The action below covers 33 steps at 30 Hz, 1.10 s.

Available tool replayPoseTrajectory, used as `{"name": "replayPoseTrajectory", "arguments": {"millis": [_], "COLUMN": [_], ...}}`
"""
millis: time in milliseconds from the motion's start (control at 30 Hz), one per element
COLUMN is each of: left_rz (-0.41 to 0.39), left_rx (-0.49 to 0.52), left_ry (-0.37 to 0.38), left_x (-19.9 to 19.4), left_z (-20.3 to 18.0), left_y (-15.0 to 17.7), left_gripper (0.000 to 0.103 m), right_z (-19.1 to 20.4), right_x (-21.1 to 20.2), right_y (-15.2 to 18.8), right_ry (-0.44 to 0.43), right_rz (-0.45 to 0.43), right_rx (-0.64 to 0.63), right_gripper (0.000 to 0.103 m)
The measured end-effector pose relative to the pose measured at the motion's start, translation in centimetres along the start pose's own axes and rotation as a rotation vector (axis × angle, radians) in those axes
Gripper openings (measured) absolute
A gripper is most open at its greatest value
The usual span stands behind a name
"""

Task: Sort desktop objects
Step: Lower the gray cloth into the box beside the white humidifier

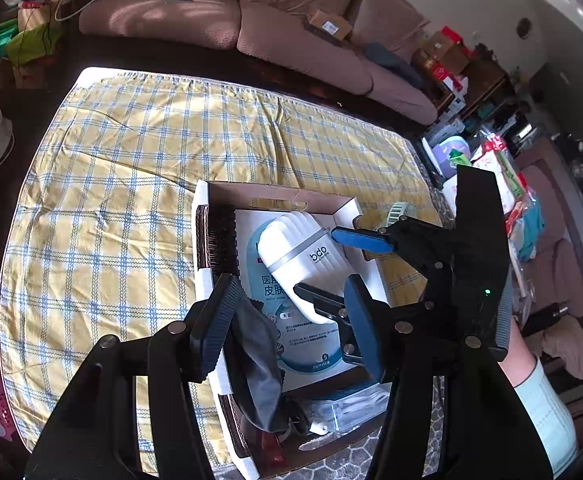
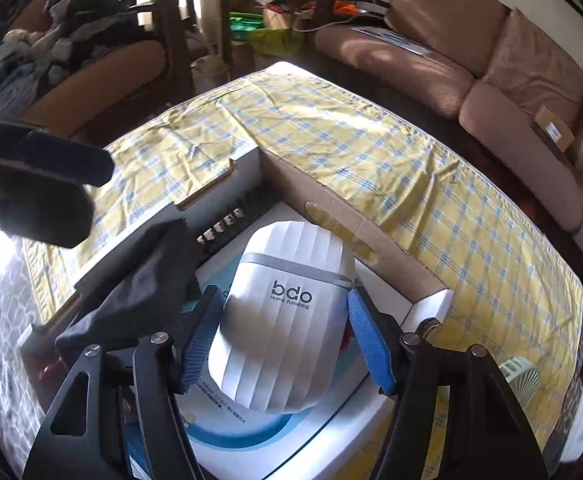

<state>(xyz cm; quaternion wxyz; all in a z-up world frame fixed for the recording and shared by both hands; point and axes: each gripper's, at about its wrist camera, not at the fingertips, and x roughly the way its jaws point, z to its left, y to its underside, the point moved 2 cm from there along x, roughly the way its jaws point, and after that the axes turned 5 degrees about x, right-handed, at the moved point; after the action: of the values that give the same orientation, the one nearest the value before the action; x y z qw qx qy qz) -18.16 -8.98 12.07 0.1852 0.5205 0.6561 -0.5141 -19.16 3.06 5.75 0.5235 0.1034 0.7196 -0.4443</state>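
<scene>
The right tool (image 2: 287, 344) stands open astride a white ribbed case (image 2: 287, 320); its blue pads (image 2: 371, 344) flank the case's sides, and the right pad shows a gap. The case is rounded, with a grey band around it and "bdo Home Furnishing" printed below the band. It lies just ahead of the tool, tilted, on a white and blue printed packet (image 2: 251, 436) inside a cardboard box (image 2: 351, 220).

The left tool (image 1: 287, 320) is open too, with nothing pressed between its pads. A dark grey cloth (image 1: 255, 360) lies beneath its left finger, and a black brush (image 1: 223, 240) lies ahead of it at the box's left wall (image 1: 201, 240). In the left wrist view the right tool (image 1: 331, 264) reaches in from the right, a pale sleeve (image 1: 543, 408) behind it.

The box sits on a yellow and blue checked cloth (image 1: 131, 200) covering the tabletop. Beyond the far edge stands a brown sofa (image 1: 291, 40), with cluttered boxes (image 1: 443, 52) to the right.
</scene>
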Motion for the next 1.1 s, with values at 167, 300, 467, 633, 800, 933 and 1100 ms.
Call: {"name": "replayPoseTrajectory", "arguments": {"millis": [167, 300, 467, 633, 800, 933, 1100], "left_rz": [-0.005, 0.004, 0.015, 0.078, 0.097, 0.109, 0.090], "left_rx": [0.002, 0.016, 0.037, 0.082, 0.079, 0.046, -0.013], "left_ry": [-0.015, -0.009, -0.035, -0.064, -0.074, -0.036, 0.024], "left_x": [1.2, 3.5, 6.4, 9.0, 9.9, 10.0, 8.7], "left_z": [0.1, -0.8, -1.9, -2.9, -2.5, -1.9, -0.6], "left_y": [-0.9, -2.2, -4.3, -5.1, -4.4, -3.7, -3.4], "left_gripper": [0.056, 0.057, 0.057, 0.057, 0.056, 0.056, 0.061], "right_z": [-2.2, -1.7, 0.3, 0.7, 1.4, 1.1, 0.0], "right_x": [-4.0, -6.1, -3.2, -3.5, -3.5, -2.0, -1.8], "right_y": [1.8, 3.4, 3.8, 4.7, 6.0, 5.6, 4.8], "right_ry": [0.066, 0.014, -0.035, -0.026, -0.095, -0.070, -0.048], "right_rz": [-0.056, -0.102, 0.013, 0.017, 0.045, 0.074, 0.036], "right_rx": [0.169, 0.182, 0.155, 0.191, 0.268, 0.290, 0.308], "right_gripper": [0.082, 0.080, 0.052, 0.050, 0.050, 0.052, 0.051]}}
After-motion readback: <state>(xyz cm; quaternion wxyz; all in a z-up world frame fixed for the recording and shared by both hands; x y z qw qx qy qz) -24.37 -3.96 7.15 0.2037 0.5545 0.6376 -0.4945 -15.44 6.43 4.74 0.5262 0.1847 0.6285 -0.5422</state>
